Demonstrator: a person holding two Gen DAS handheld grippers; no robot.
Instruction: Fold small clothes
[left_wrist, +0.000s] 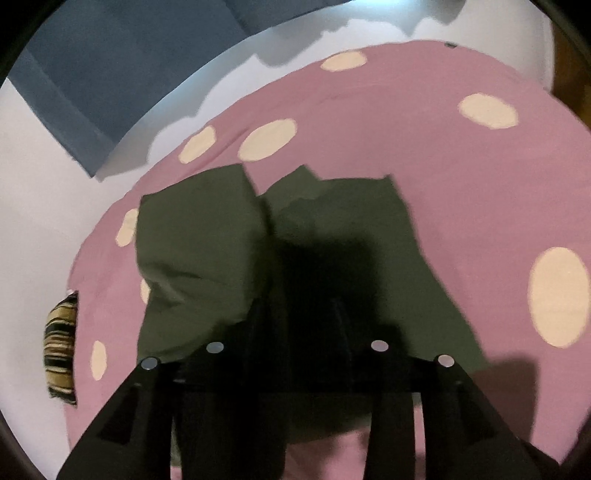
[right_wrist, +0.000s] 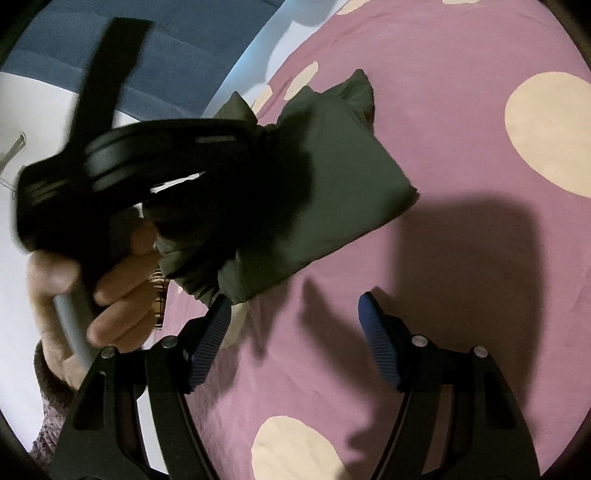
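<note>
**One olive garment on a spotted pink cloth, both claws free of it**

One pink cloth with large cream dots (left_wrist: 461, 177) covers the work surface; beyond its edge lie a white floor or tabletop (left_wrist: 33, 206) and a blue-grey upholstered piece of furniture (left_wrist: 110, 85). A small striped brown-and-cream object (left_wrist: 61, 350) sits at the cloth's left edge.

On the cloth lies the dark olive-green small garment (right_wrist: 332, 166), partly folded into a rumpled block with a loose flap at one side.

The left gripper (left_wrist: 297, 325), black and deep in its own shadow, hangs low over the garment. Its jaws stand part-way apart; whether the tips touch the fabric I cannot tell. In the right wrist view a bare hand (right_wrist: 110, 291) grasps its grey handle.

The right gripper (right_wrist: 295, 332), with blue ribbed pads (right_wrist: 376, 339), stands wide apart over bare pink cloth, holding nothing, its left pad just beside the garment's near corner.
</note>
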